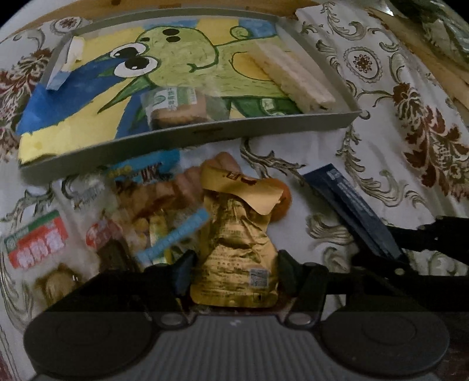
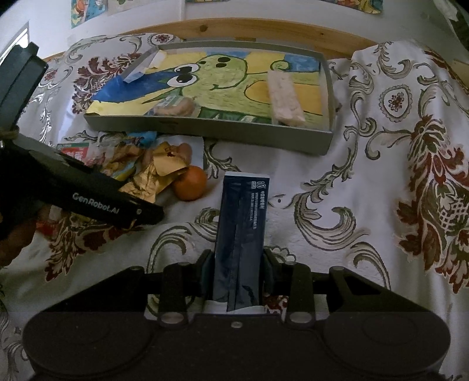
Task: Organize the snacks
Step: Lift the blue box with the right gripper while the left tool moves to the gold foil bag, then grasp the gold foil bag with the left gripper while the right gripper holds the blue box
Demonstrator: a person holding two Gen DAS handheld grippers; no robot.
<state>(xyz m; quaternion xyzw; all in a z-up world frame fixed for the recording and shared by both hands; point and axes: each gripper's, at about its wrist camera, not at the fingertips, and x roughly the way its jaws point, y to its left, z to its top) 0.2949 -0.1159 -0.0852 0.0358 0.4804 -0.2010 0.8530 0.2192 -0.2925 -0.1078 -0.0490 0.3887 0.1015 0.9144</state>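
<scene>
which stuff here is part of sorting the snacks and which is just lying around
Job:
gold pouch between the left gripper fingers
dark blue box clamped in the right gripper
grey tray
snack pile
orange

Lying about:
patterned cloth
wall pictures

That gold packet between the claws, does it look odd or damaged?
Yes: the gold pouch is crumpled and its top flap is folded over. It lies in a jumbled snack pile in front of the grey tray.

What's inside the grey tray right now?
The grey tray holds a pale wafer pack, a biscuit packet and a blue-white packet on a cartoon liner.
</scene>
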